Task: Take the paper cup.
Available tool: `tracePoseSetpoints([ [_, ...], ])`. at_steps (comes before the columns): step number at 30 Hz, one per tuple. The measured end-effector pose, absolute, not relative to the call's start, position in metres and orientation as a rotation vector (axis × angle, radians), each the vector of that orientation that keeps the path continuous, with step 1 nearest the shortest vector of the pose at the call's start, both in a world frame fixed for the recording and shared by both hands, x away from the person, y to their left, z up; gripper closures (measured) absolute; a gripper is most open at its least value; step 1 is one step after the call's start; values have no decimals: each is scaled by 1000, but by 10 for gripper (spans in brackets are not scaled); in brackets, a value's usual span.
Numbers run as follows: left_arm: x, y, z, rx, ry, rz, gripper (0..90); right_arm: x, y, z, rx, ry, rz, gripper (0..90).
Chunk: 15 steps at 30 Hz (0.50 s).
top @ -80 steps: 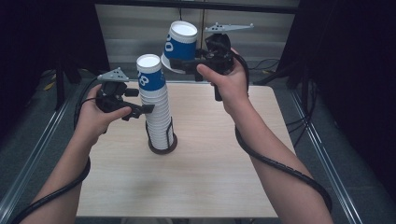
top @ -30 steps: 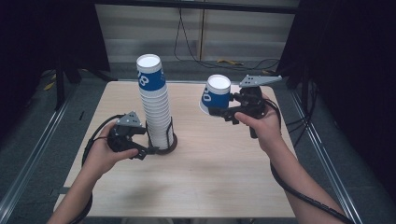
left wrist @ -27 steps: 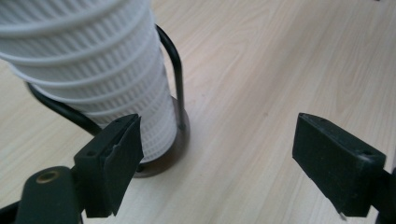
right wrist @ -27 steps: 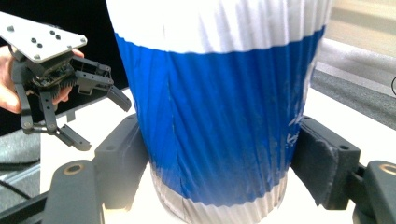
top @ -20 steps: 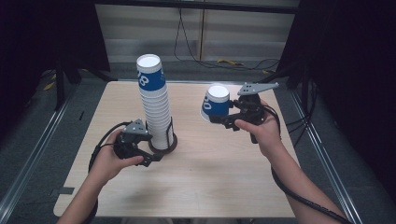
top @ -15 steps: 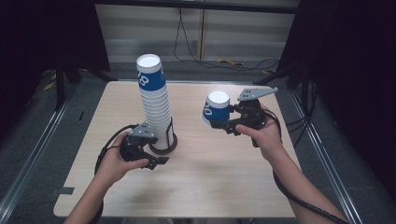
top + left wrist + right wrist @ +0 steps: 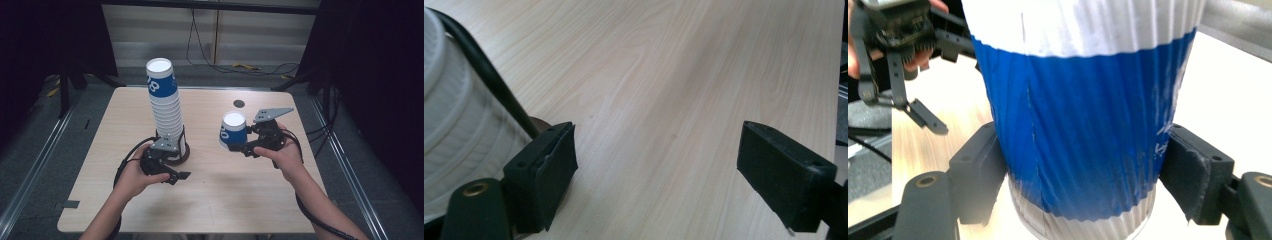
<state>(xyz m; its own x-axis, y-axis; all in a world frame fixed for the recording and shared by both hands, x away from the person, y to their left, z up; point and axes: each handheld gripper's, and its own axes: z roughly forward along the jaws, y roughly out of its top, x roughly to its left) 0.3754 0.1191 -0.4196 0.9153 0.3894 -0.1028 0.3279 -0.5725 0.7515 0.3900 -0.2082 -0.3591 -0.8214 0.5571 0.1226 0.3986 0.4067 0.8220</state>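
Worktop (image 7: 210, 200) first, since it's the biggest thing: pale wood grain, and everything else sits around the cup stack (image 7: 165, 112), so I'll use that as the anchor. The stack is a tall tower of blue-and-white paper cups standing upright in a dark round holder (image 7: 181, 155) at its foot, a bit left of the worktop's middle.

Left gripper (image 7: 172, 172) is down low right at the front of the stack's base, just beside the holder. In the left gripper view the jaws stand wide apart with nothing but bare wood between them, and the ribbed white side of the stack (image 7: 454, 145) sits just outside one jaw.

Single cup (image 7: 232, 131), blue with a white band, is well to the right of the stack, upside down and slightly tilted. Right gripper (image 7: 244, 145) has its jaws clamped on the cup's sides; the right gripper view shows both pads pressed into the blue wall (image 7: 1083, 135).

Small dark round spot (image 7: 239, 103) on the worktop, behind the cup and right of the stack.
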Motion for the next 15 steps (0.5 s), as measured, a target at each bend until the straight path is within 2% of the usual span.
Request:
tracePoseSetpoints([
  [15, 374, 107, -422, 2241, 482, 78, 161, 380, -201, -387, 768, 2648, 1188, 241],
])
